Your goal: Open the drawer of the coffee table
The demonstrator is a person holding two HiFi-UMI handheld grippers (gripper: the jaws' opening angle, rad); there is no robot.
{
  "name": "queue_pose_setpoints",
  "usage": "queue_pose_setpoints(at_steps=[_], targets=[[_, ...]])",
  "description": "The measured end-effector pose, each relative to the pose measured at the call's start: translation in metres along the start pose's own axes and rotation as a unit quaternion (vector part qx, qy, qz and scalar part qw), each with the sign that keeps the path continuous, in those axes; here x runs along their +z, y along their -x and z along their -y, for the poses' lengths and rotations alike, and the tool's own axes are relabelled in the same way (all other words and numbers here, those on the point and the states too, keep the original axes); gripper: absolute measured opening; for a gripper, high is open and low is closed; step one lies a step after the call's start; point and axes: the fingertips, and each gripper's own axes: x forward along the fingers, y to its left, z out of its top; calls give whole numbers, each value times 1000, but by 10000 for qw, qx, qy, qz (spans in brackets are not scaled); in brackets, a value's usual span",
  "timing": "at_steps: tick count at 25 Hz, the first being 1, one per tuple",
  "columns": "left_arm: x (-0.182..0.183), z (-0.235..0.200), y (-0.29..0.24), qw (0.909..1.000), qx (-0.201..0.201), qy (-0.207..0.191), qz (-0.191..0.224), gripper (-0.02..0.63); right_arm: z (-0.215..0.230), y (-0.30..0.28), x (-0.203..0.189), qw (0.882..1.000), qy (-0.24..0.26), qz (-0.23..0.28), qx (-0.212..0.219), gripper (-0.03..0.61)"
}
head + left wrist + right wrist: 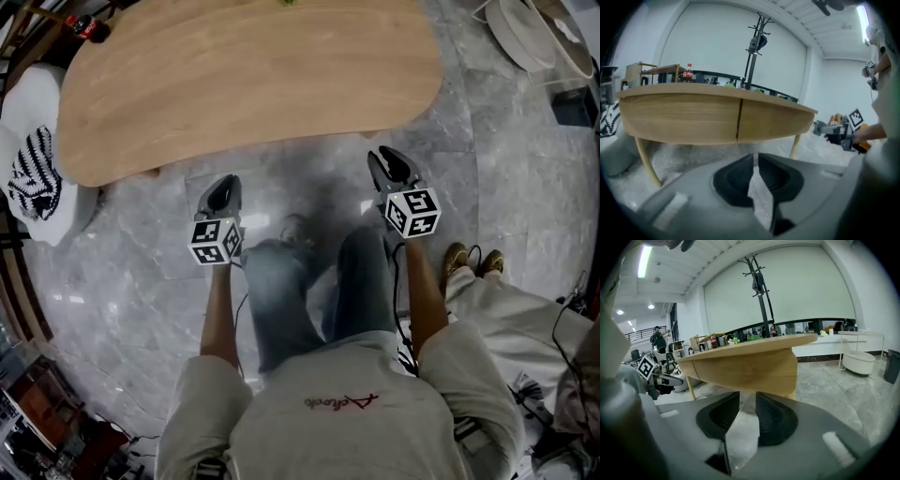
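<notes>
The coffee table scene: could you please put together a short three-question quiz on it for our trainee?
1. True or false: the coffee table has a drawer standing open.
2. What is between the jaws of the right gripper? A) a drawer handle B) nothing C) a bottle
3. What two colours has the patterned cloth on the white seat?
Key: 1 false, its front panels sit flush; 2 B; 3 black and white.

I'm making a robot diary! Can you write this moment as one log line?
drawer: shut | left gripper: fingers narrowly apart, empty | right gripper: fingers apart, empty | both short of coffee table
</notes>
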Motion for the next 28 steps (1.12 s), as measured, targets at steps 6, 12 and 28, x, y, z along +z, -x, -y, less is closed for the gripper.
queue_pose_setpoints(at_steps=[6,12,28], targets=[[-31,-11,-37,9996,-80,-37,272,40,11,-36,-30,9989,-78,409,212,121],[-43,-16,-50,9972,-315,325,599,74,11,-45,-48,9962,-297,691,437,127],[-18,7,-95,9157,-2473,2743,1583,212,8,-79,-39,9167,-2709,1351,2609,207]])
